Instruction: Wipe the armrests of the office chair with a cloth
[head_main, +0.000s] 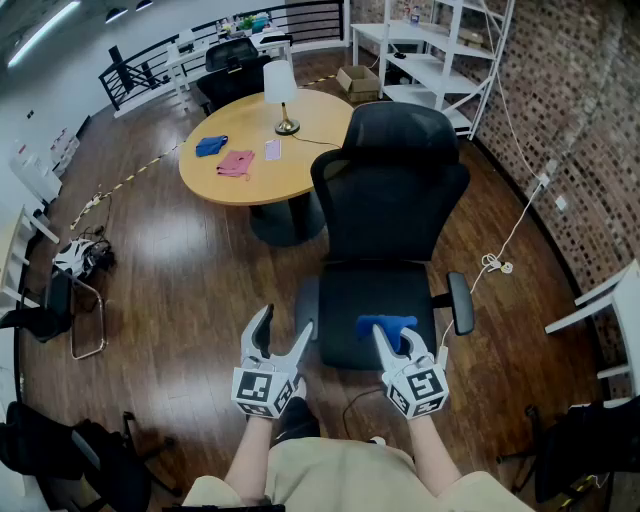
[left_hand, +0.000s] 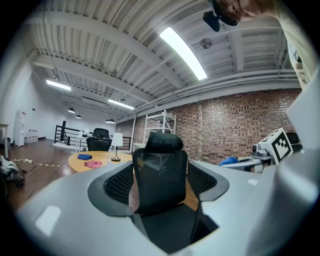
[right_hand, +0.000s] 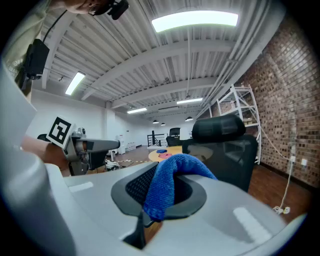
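Flooring (head_main: 170, 290) is dark, glossy wood plank. A round table (head_main: 250, 185) with a smooth light-wood top stands at the left. On it are a blue rag (head_main: 211, 146), a pink rag (head_main: 236, 163) and a lamp (head_main: 281, 92) with a white conical shade.

The left gripper (head_main: 284, 326) has grey moulded jaws with black ribbed pads. The jaws are spread wide and hold nothing; in the left gripper view only the chair shows between them. It is held low at the seat's front left corner, just beside the left armrest (head_main: 304, 298); contact cannot be determined.

The office chair (head_main: 390, 200) is black, with a mesh back, a curved headrest and a flat padded seat.

The right gripper (head_main: 408, 342) has its jaws closed on a blue microfibre cloth (head_main: 386, 326). The nubby cloth bunches in a loop above the pads, over the front right part of the seat. The right armrest (head_main: 460, 302), a narrow black oblong pad, lies near the cloth, apart from it.

White metal shelving (head_main: 440, 60) stands against a brick wall (head_main: 570, 110).
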